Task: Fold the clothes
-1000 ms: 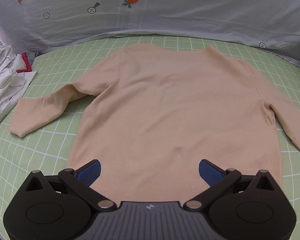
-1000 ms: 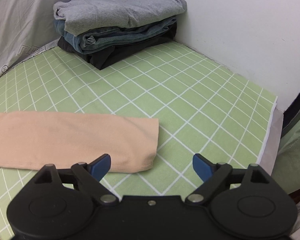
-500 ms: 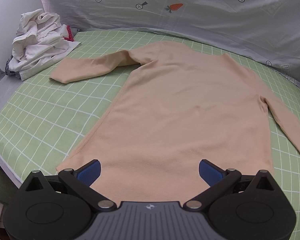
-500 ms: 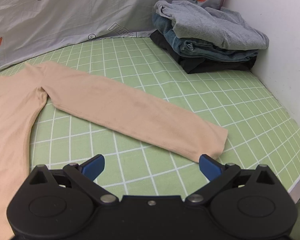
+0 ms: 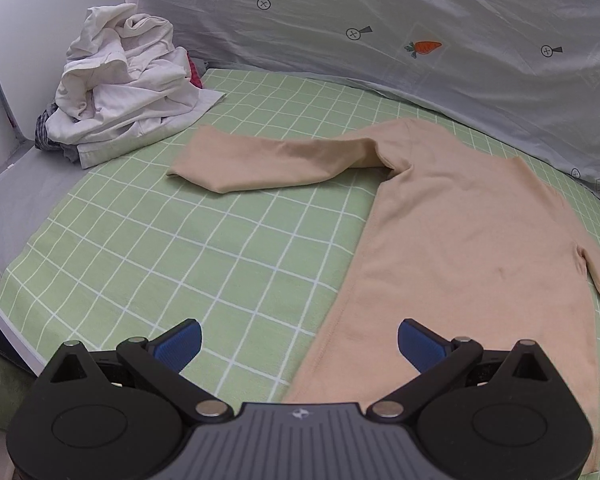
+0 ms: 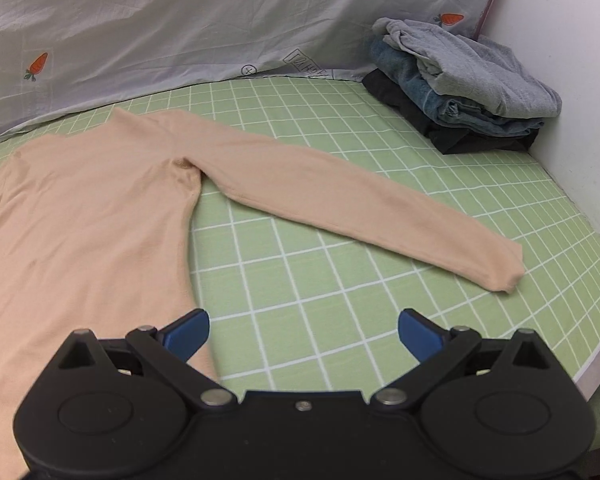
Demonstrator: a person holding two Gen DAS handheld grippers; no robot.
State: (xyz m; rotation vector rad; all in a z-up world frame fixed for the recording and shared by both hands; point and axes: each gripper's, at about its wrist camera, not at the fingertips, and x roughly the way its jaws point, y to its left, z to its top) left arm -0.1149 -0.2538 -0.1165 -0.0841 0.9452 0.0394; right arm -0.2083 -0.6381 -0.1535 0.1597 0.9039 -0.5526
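Beyond both tongs (image 5: 299,345), flat shirt (image 5: 460,240)

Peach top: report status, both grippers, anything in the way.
Left gripper open, empty. Right gripper open, empty. Peach top flat, sleeves out, unfolded. Nothing lying on it.

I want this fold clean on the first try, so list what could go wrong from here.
1. Both grippers, left and right, stand open above the sheet, holding nothing; a pinch at the top may catch the sheet too.
2. The right sleeve ends near the bed's edge; a loose pull could drag it over.
3. The left sleeve lies close to the white heap; a swing could snag it.
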